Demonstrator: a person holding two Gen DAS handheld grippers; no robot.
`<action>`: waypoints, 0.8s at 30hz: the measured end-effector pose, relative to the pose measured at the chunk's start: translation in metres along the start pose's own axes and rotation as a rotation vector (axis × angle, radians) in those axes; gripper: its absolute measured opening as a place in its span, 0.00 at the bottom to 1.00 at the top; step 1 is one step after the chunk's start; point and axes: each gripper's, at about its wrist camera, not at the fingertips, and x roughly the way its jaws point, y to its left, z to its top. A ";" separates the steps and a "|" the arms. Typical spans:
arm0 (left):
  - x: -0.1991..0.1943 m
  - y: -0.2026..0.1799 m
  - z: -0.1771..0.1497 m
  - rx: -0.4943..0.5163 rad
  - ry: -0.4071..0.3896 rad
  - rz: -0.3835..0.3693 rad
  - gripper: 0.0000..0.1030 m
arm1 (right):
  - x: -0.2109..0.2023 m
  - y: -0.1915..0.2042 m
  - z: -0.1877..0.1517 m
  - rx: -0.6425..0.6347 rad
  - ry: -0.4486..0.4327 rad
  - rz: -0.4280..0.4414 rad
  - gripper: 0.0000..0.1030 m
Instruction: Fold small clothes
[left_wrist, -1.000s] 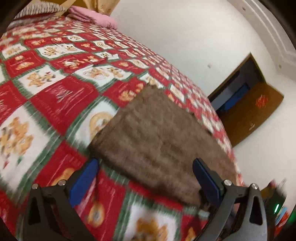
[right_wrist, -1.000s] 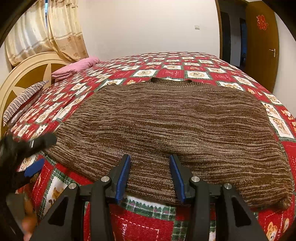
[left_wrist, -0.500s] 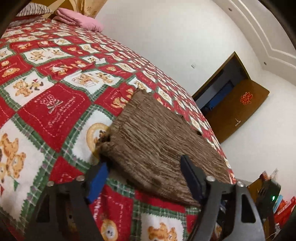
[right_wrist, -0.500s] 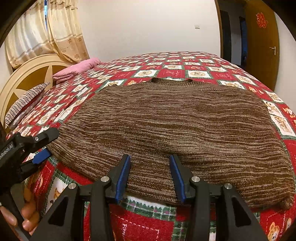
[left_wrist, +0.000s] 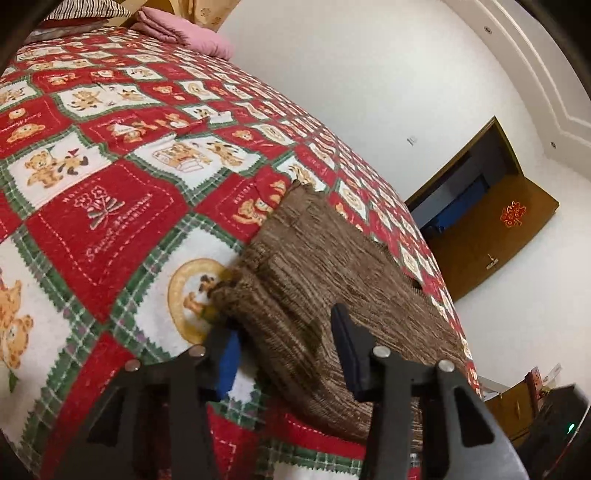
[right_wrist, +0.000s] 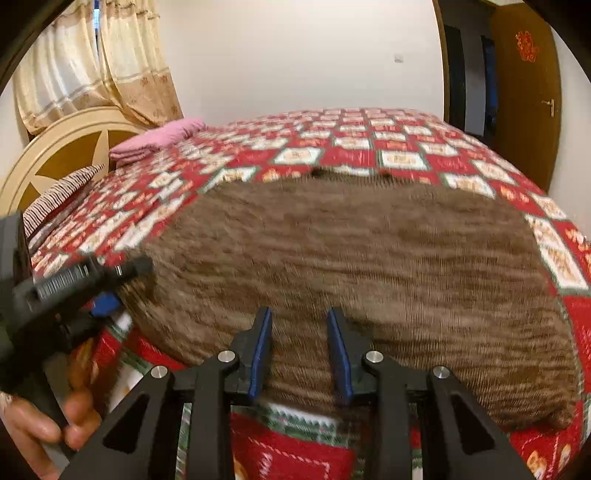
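Note:
A brown knitted sweater (right_wrist: 351, 258) lies spread flat on the bed, also seen in the left wrist view (left_wrist: 325, 288). My left gripper (left_wrist: 284, 339) is open, its fingers straddling the sweater's near left corner, one finger under the edge. It shows from the side in the right wrist view (right_wrist: 107, 280), held by a hand. My right gripper (right_wrist: 299, 350) is open, with the sweater's near hem between its blue pads.
The bed has a red, white and green teddy-bear quilt (left_wrist: 103, 206). A folded pink cloth (right_wrist: 159, 138) and a striped pillow (right_wrist: 59, 195) lie near the round headboard (right_wrist: 59, 147). A brown door (right_wrist: 524, 92) stands open at the right.
My left gripper has moved in onto the sweater's left corner and its fingers have narrowed around it. My right gripper has pushed forward a little over the hem.

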 end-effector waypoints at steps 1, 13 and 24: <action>0.000 -0.001 0.001 -0.003 -0.002 0.007 0.46 | 0.000 0.001 0.003 0.016 -0.007 0.010 0.32; -0.002 -0.050 0.005 0.242 -0.069 0.073 0.12 | 0.021 0.007 -0.010 0.017 0.065 0.085 0.32; 0.025 -0.117 -0.041 0.657 0.088 -0.015 0.07 | 0.009 -0.045 -0.020 0.311 -0.002 0.239 0.32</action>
